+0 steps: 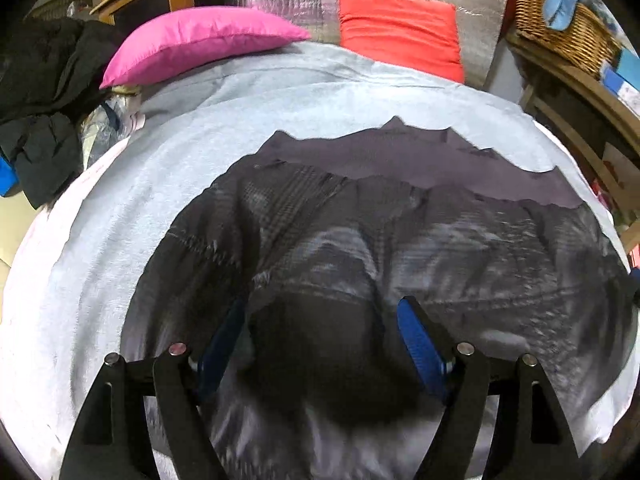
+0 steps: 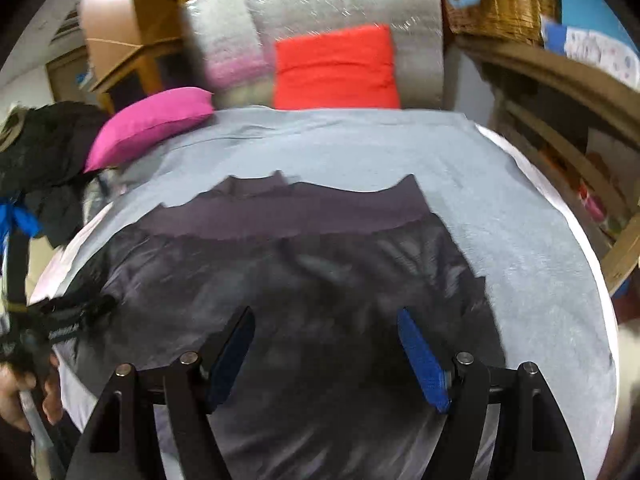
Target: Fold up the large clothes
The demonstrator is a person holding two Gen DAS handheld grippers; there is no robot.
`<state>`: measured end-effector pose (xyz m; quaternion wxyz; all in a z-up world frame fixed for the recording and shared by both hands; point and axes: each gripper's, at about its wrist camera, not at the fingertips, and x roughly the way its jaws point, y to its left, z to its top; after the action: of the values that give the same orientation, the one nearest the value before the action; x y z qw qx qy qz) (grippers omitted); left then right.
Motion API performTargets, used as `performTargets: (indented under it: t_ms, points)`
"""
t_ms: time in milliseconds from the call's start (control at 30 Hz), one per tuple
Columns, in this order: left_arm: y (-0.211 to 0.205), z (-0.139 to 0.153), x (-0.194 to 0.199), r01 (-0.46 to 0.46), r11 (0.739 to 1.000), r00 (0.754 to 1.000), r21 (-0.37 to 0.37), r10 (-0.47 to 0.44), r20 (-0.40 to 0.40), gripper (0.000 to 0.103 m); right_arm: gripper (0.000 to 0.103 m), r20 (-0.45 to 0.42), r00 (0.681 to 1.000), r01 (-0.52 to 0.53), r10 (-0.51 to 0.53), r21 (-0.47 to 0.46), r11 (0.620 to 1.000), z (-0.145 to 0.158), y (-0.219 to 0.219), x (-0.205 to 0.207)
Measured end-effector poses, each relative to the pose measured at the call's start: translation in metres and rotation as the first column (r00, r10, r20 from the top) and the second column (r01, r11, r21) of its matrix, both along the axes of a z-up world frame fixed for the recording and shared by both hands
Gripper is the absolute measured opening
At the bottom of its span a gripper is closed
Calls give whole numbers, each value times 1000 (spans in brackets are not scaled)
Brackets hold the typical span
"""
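A bed (image 1: 132,208) covered by a pale grey sheet is seen in both wrist views; on it, below the pink pillow (image 1: 192,44) and the red cushion (image 1: 400,32), a large dark garment (image 1: 360,220) is spread nearly flat, its purplish band lying on the side nearest the pink pillow. The left claw (image 1: 320,332) is held released above the garment's near part, nothing gripped between its blue pads; the right claw (image 2: 326,344) is likewise released over the same dark cloth. The step in hand is judged to be a reach for the near edge; it would be done well if both corners were pinched together and the edge carried evenly towards the pink pillow. The near hem is cut off by the claws; the garment's type, perhaps trousers or a skirt, is blurred.
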<state>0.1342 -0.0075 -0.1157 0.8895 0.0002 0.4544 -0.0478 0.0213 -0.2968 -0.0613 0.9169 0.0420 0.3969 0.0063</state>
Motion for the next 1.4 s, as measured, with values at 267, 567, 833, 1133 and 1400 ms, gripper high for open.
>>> performTargets:
  t_ms: [267, 567, 833, 1133, 1400]
  points:
    - [-13, -6, -24, 13, 1000, 1000, -22, -13, 6, 80, 78, -62, 998, 7, -9, -30, 1000, -45, 6, -6]
    - [-22, -5, -39, 23, 999, 999, 42, -24, 25, 80, 80, -48, 998, 46, -47, -21, 999, -26, 6, -17]
    - [-19, -13, -54, 17, 998, 999, 65, -19, 27, 81, 80, -51, 996, 76, -77, -24, 997, -28, -1, -39]
    - [46, 1, -72, -34, 994, 998, -102, 40, 49, 82, 80, -16, 989, 146, -146, 233, 962, -15, -55, -74]
    - [138, -28, -74, -301, 913, 954, -277, 288, -86, 83, 80, -141, 933, 353, -332, 543, 762, -55, -119, -125]
